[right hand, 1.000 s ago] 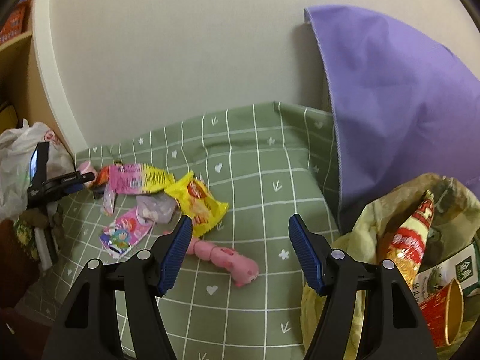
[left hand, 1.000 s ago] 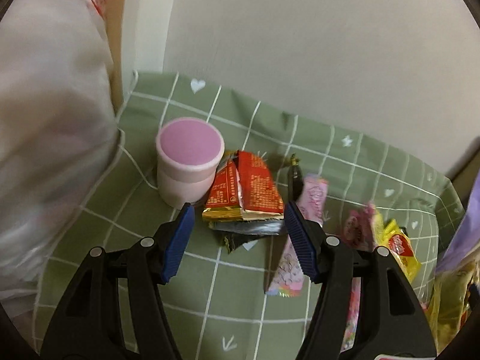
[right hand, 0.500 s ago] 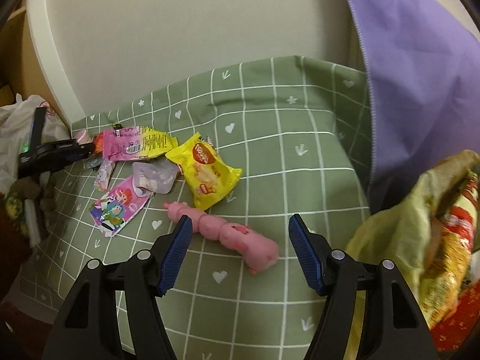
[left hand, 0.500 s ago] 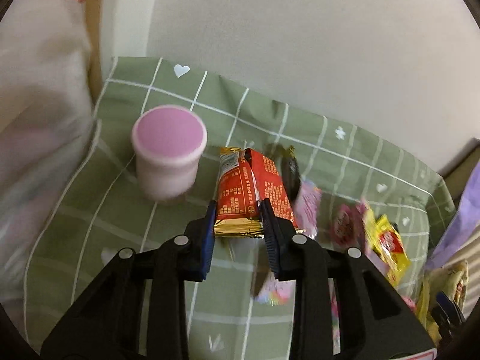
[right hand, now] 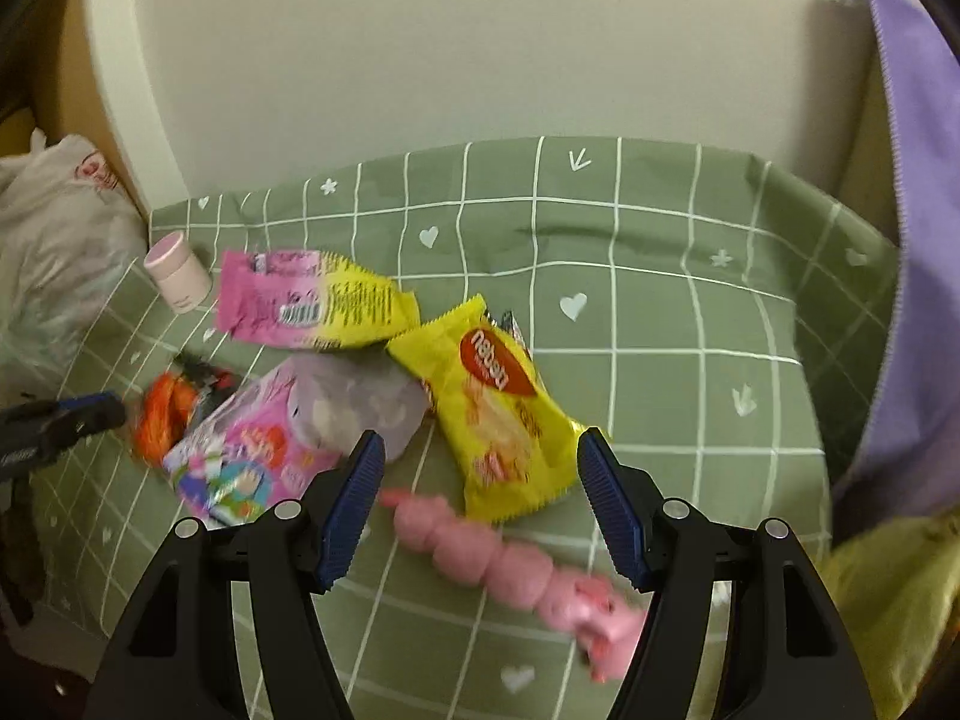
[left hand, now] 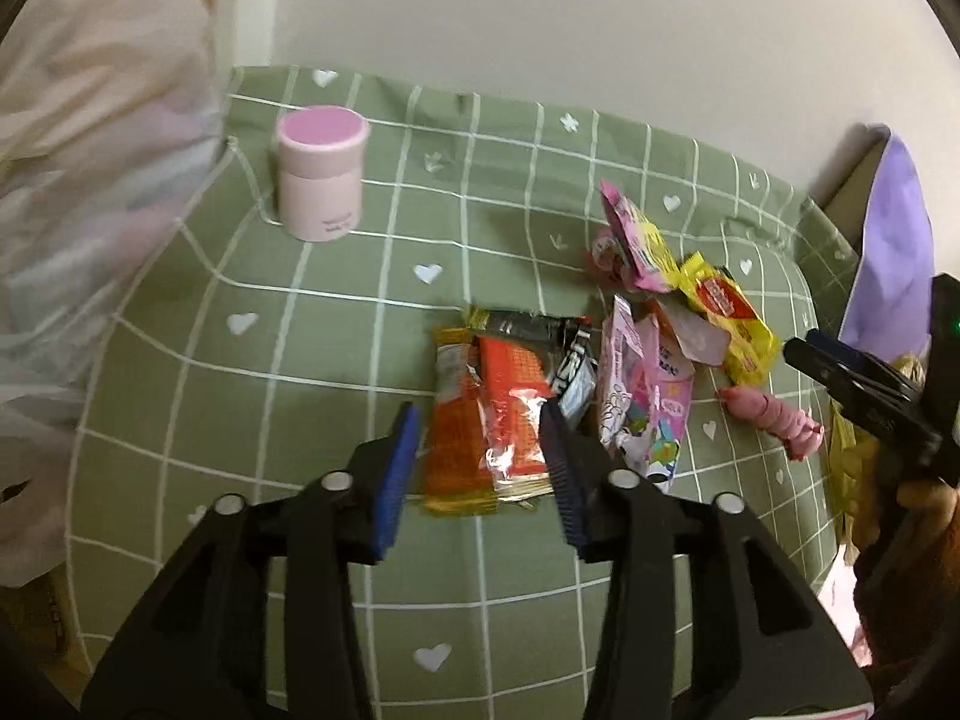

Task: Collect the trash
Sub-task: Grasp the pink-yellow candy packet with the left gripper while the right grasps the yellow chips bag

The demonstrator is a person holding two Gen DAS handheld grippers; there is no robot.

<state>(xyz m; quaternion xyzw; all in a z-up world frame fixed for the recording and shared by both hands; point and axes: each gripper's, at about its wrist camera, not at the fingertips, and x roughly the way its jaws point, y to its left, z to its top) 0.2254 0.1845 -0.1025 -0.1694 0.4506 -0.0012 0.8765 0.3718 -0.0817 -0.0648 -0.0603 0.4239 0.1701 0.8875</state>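
Your left gripper [left hand: 483, 450] clamps the crinkled orange foil wrapper [left hand: 492, 414] (contact apparently firm, blurred); right gripper [right hand: 477, 507] gapes above the pink segmented toy [right hand: 516, 570].

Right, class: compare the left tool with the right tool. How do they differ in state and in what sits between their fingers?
The left tool is closed on the orange wrapper; the right tool is wide open and grips nothing. The wrapper fills the left tool's gap, while the right tool's gap only frames the yellow packet and the pink sausage string on the cloth. Both have blue pads on black arms.
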